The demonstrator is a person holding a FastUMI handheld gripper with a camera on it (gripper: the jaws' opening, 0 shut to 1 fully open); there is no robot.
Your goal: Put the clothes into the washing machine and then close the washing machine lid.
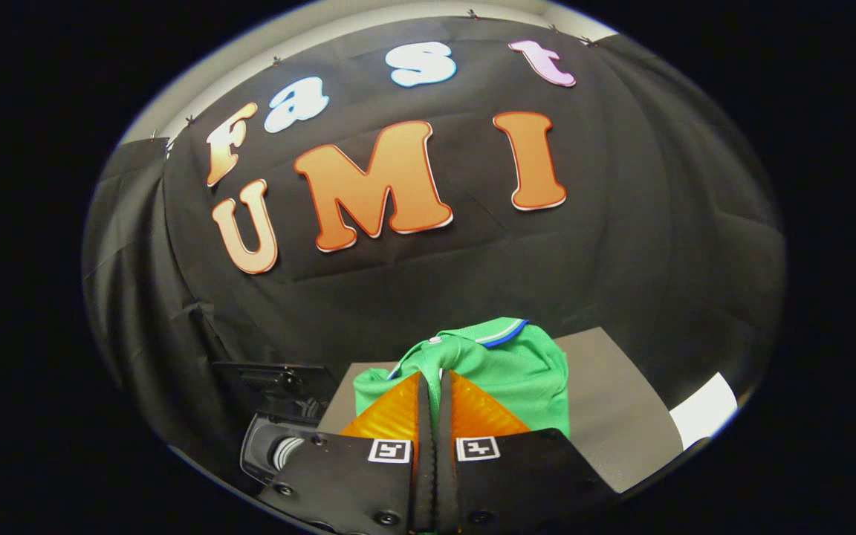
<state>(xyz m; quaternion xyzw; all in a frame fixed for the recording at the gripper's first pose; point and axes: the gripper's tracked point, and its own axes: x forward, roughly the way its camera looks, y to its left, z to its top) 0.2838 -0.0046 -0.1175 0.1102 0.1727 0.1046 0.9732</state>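
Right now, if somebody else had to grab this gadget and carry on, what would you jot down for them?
Gripper: fingers closed together, pinching a fold of the green shirt between them.
Shirt: bunched just ahead of the fingers, over the grey surface; whether it is lifted or resting there I cannot tell.
Washing machine: a dark machine part sits beside the fingers, probably it, though too unclear to confirm.
Done: shirt gripped.
Left: carry the shirt into the machine, release it, then close the lid.
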